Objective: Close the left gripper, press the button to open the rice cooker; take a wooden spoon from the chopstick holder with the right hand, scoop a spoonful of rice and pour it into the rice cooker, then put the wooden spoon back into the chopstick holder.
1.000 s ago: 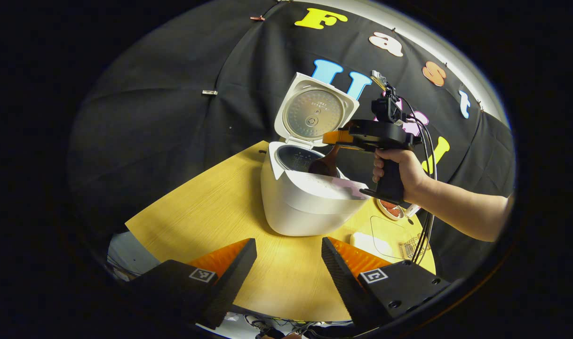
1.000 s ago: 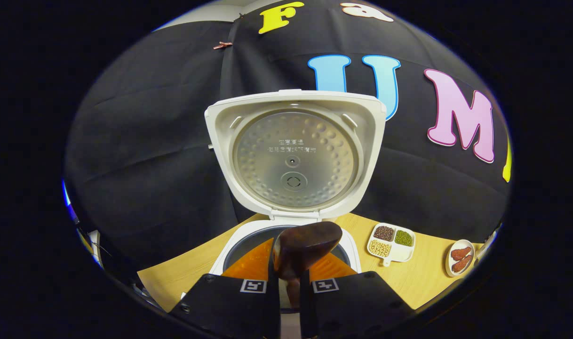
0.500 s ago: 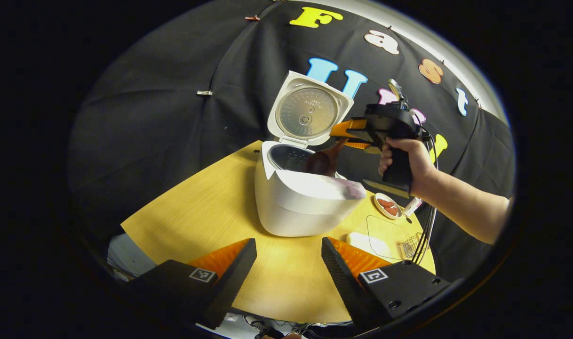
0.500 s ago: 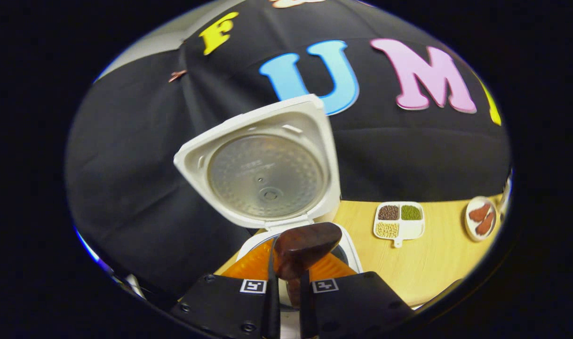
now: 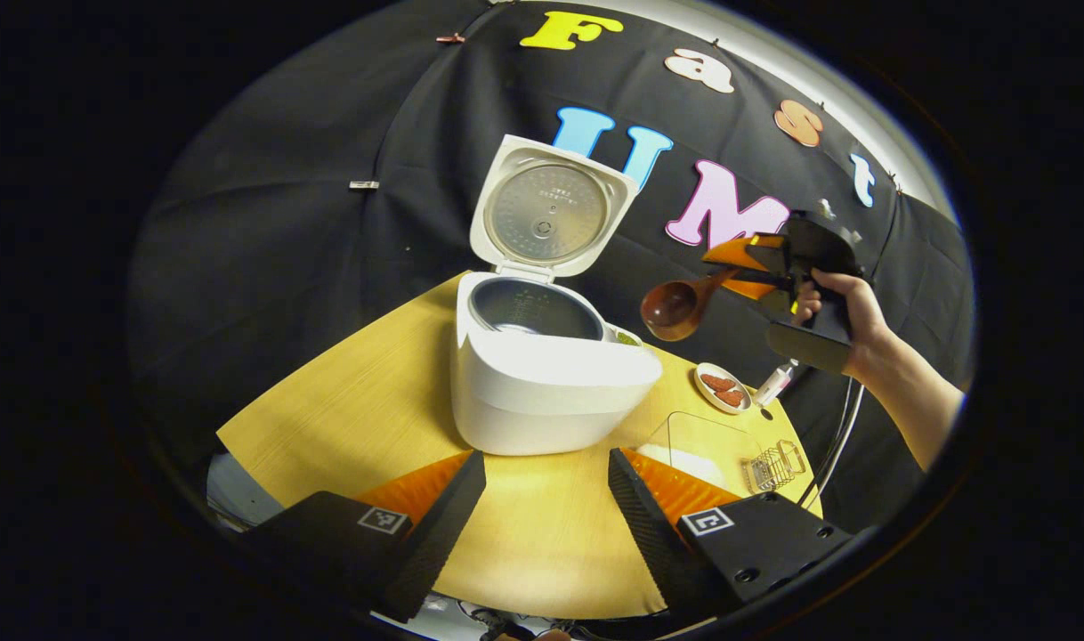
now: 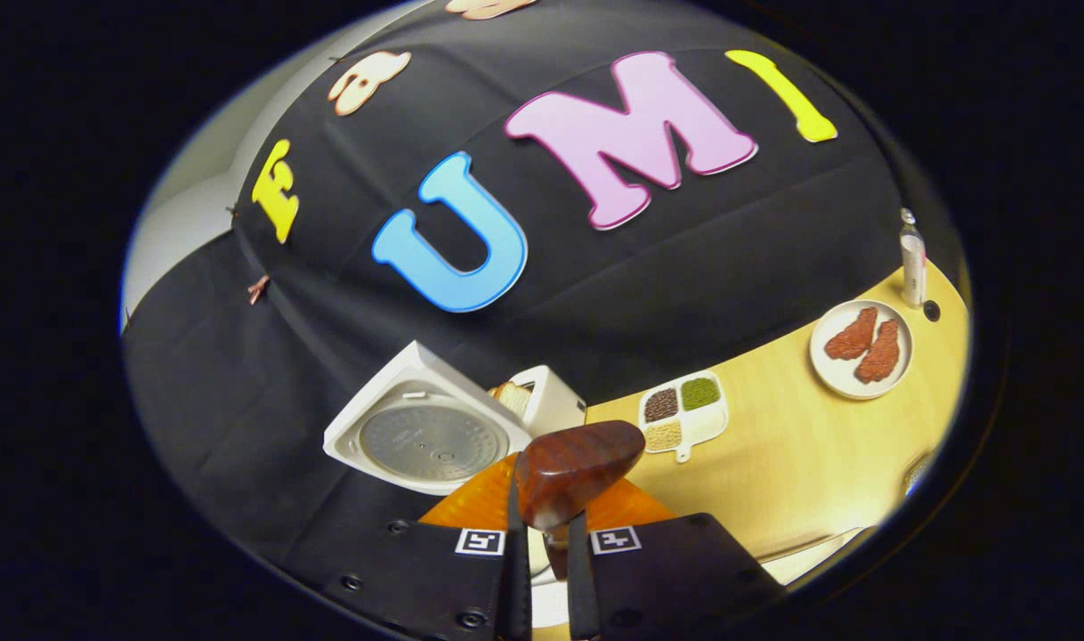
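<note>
The white rice cooker (image 5: pixel 542 392) stands on the wooden table (image 5: pixel 373 401) with its lid (image 5: pixel 549 209) raised and the dark inner pot showing. My left gripper (image 5: pixel 546 499) hangs open in front of it, over the table's near edge, with nothing between its fingers. To the right of the cooker, a hand holds my right gripper (image 5: pixel 733 274) in the air, shut on the handle of the dark wooden spoon (image 5: pixel 677 309), whose bowl hangs beside and above the cooker's rim. In the right gripper view the spoon's bowl (image 6: pixel 578 465) sticks out past the gripper (image 6: pixel 542 552), with the cooker lid (image 6: pixel 431 441) low at the left.
A plate of red pieces (image 5: pixel 720 389), a small bottle (image 5: pixel 773 385), a wire rack (image 5: pixel 773 463) and a clear container (image 5: pixel 693 441) lie right of the cooker. A divided dish of beans (image 6: pixel 684 411) and a white box (image 6: pixel 546 401) stand near the wall.
The right gripper has lifted the spoon out of the cooker and carried it to the right, tilting as it went. The left gripper stays open and has barely shifted.
</note>
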Demonstrator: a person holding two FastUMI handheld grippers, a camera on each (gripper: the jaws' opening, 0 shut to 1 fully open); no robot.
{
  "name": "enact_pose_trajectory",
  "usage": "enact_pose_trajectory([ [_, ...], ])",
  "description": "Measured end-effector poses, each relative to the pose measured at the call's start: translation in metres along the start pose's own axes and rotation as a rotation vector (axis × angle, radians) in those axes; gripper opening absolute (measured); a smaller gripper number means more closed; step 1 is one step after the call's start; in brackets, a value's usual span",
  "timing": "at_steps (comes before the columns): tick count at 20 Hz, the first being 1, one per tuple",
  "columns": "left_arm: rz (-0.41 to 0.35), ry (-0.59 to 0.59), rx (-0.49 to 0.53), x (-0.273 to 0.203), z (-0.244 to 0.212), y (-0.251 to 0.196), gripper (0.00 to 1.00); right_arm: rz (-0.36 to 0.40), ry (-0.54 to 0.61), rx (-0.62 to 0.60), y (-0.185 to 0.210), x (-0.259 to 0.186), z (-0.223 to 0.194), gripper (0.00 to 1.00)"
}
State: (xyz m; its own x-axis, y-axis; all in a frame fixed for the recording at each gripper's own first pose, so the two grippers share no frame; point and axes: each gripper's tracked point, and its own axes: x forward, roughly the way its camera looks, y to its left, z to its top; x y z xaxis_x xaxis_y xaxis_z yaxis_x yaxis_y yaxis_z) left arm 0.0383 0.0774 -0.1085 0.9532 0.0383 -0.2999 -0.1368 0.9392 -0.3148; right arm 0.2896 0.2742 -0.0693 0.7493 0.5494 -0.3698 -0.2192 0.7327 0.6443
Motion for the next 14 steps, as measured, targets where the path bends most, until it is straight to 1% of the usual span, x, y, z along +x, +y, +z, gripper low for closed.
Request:
enact_pose_trajectory([
  [2, -0.011, -0.008, 0.003, 0.005, 0.004, -0.019, 0.96, -0.034, -0.034, 0.042, -0.035, -0.027, 0.026, 0.2],
  [6, -0.035, -0.005, 0.029, 0.018, 0.003, -0.058, 0.96, -0.126, -0.1, 0.11, -0.117, -0.082, 0.07, 0.2],
  [10, -0.06, 0.009, 0.059, 0.024, -0.004, -0.095, 0.96, -0.216, -0.147, 0.19, -0.195, -0.135, 0.094, 0.2],
  [14, -0.077, 0.025, 0.085, 0.03, -0.008, -0.125, 0.96, -0.289, -0.175, 0.223, -0.258, -0.173, 0.097, 0.2],
])
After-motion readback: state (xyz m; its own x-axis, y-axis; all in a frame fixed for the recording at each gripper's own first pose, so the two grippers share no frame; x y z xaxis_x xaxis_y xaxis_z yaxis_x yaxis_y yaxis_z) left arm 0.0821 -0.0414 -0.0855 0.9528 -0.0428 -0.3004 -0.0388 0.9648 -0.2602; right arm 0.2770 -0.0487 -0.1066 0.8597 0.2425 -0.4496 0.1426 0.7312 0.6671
